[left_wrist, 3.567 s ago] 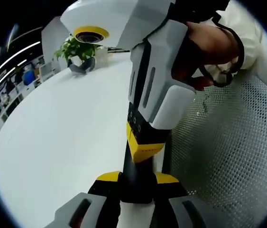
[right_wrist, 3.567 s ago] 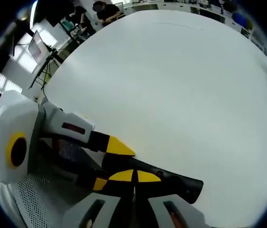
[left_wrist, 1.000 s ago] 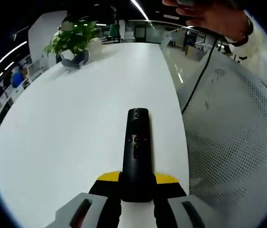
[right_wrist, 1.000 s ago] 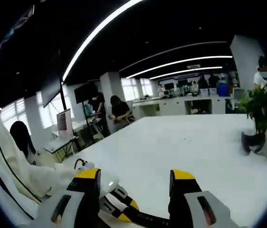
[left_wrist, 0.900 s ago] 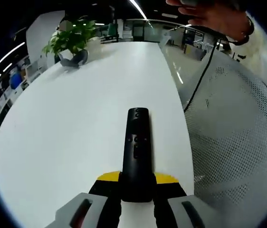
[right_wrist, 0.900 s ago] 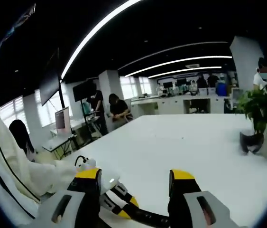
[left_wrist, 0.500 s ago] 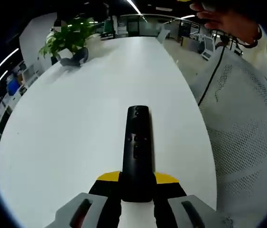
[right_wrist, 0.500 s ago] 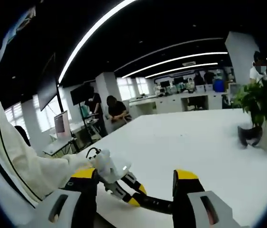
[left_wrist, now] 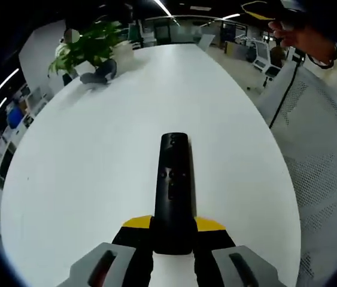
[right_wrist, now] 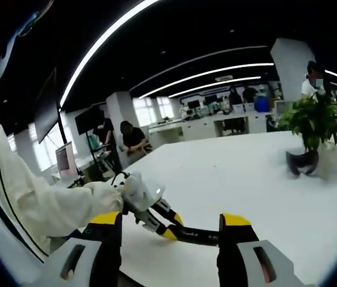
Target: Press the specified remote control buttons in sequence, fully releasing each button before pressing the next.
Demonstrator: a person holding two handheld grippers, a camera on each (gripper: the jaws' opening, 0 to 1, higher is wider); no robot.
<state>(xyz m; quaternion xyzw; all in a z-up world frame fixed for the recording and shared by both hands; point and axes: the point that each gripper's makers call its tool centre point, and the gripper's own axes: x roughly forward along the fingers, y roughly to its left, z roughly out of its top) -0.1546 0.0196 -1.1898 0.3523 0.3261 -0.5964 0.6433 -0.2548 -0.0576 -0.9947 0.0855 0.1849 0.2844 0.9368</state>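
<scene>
Left gripper [left_wrist: 173, 230] was clamped on the near end of the black remote control [left_wrist: 174, 179], yellow-tipped jaws pinching it from both sides. Remote stuck out straight ahead over the white table [left_wrist: 96, 155], button face toward the camera, a few small buttons visible around mid-body and one near the far tip. Whether it touched the tabletop or sat just above it, couldn't tell.

Right gripper [right_wrist: 172, 230] was off the remote with its jaws spread wide apart and nothing between them. In the right gripper view the left gripper [right_wrist: 147, 206] showed at lower left, held in a white-gloved hand [right_wrist: 105, 194] with a white sleeve behind it, the remote [right_wrist: 195, 235] poking out rightward from its yellow tips over the table edge.

Potted plant [left_wrist: 90, 51] sat on the far side of the table, well apart from the remote; same plant [right_wrist: 312, 128] at right in the right gripper view. White mesh chair back [left_wrist: 327, 161] stood beside the table's right edge. A hand [left_wrist: 303, 33] showed at top right of the left gripper view. People were in the background by desks and monitors.
</scene>
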